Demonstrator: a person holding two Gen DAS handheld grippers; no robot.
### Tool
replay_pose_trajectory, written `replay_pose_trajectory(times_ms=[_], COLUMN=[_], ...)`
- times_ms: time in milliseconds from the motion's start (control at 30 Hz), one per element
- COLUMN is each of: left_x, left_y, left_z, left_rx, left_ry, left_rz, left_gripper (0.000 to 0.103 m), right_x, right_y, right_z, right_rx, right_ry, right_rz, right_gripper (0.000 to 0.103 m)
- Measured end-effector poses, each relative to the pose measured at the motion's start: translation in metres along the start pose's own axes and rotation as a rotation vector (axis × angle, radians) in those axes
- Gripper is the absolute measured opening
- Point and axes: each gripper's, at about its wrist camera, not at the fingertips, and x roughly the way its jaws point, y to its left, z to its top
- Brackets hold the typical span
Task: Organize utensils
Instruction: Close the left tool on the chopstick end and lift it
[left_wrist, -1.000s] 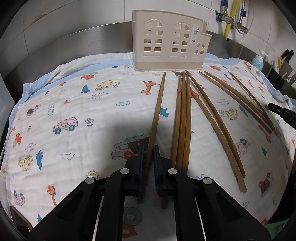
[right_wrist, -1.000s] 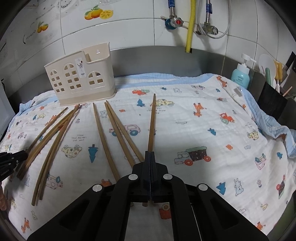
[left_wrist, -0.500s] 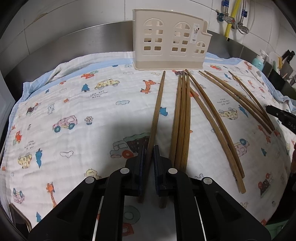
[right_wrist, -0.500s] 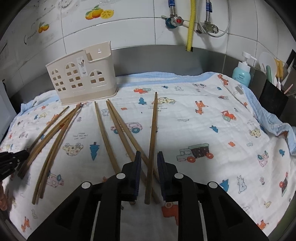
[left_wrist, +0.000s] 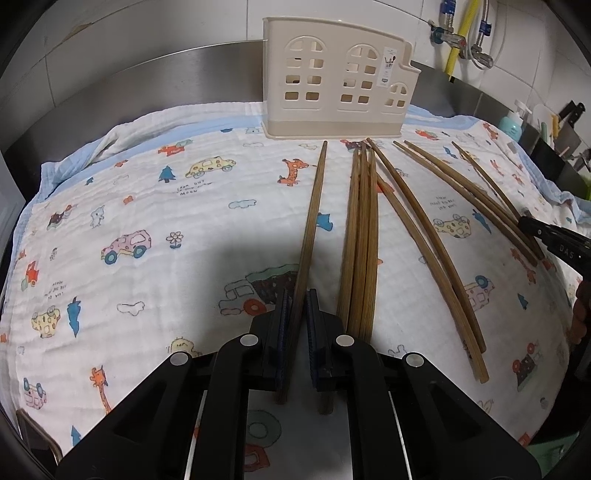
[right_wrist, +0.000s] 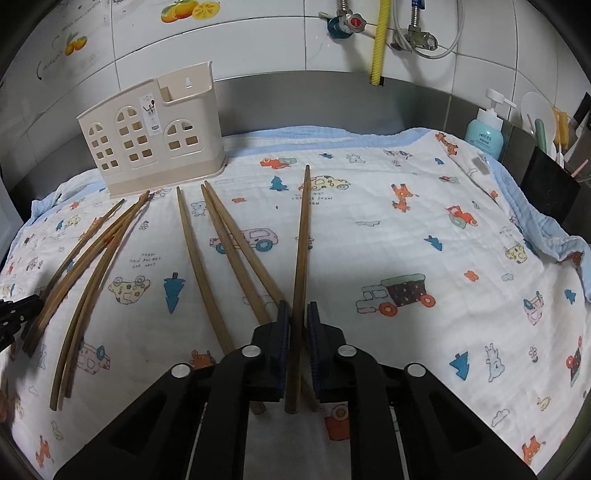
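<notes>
my left gripper (left_wrist: 297, 295) has its fingers slightly apart around one chopstick (left_wrist: 312, 218) on the printed cloth (left_wrist: 147, 206); a tight bundle (left_wrist: 362, 240) crowds its right side. my right gripper (right_wrist: 298, 308) likewise straddles a chopstick (right_wrist: 302, 243), unclamped, two others (right_wrist: 236, 251) crossing beneath. the cream holder (right_wrist: 151, 136) stands behind.

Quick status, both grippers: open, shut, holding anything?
Left gripper: open, fingers straddling a single chopstick, not clamped.
Right gripper: open, straddling another chopstick.

Home kitchen; tiled wall (right_wrist: 258, 44), taps (right_wrist: 347, 22), soap bottle (right_wrist: 485, 129).
</notes>
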Motion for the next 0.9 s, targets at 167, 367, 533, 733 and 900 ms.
replay_pose_trajectory(times_ms=[167,367,533,733,900], left_x=[-0.001,-0.014,-0.033,-0.061,-0.083], left_y=[0.002,-0.003,-0.007,-0.011,-0.015], left_z=[0.000,0.000,0.003,0.007,0.015], left_rx=[-0.018,-0.013,-0.016,-0.015,-0.015], left_ry=[0.000,-0.024,-0.063,-0.129,-0.181], left_rz=[-0.015,-0.034,-0.034,-0.040,-0.064], left_gripper=[0.008,0.006,0.006,0.005,0.005], right_x=[-0.007,-0.033,-0.063,-0.096,-0.116], right_y=[-0.003,0.000,0.006,0.013,0.017], right_z=[-0.001,0.005,0.015,0.028,0.043], right_rx=[0.001,-0.022,-0.053,-0.089,-0.102], right_ry=[-0.011,-0.066,-0.135,-0.207,-0.242], right_rz=[0.002,0.011,0.025,0.059,0.118], right_gripper=[0.007,0.007,0.006,0.006,0.006])
